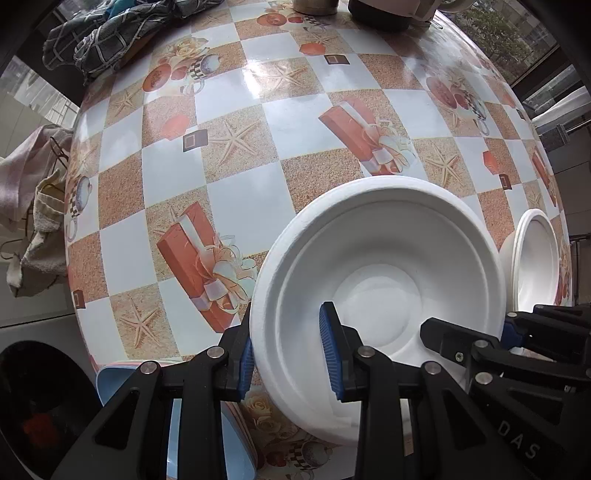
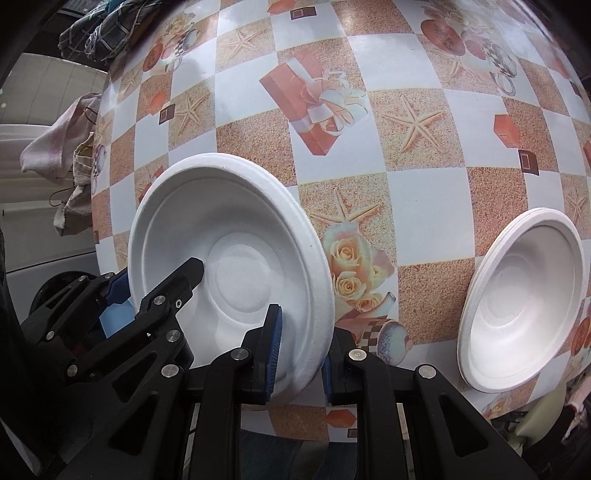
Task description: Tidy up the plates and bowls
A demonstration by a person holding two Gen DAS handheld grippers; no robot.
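Note:
A white paper bowl point(image 1: 380, 295) sits on the patterned table; it also shows in the right wrist view point(image 2: 229, 266). My left gripper point(image 1: 290, 354) straddles the bowl's left rim, one blue pad outside and one inside, jaws apart. My right gripper point(image 2: 301, 349) straddles the opposite rim the same way, jaws apart; it shows at the right in the left wrist view point(image 1: 469, 339). A stack of white paper bowls point(image 2: 521, 310) lies to the right, also seen in the left wrist view point(image 1: 535, 262).
A light blue plate point(image 1: 207, 424) lies at the near table edge under my left gripper. Dark checked cloth point(image 1: 110, 33) lies at the far left corner. Containers point(image 1: 376, 13) stand at the far edge. Towels point(image 1: 33, 206) hang beyond the left edge.

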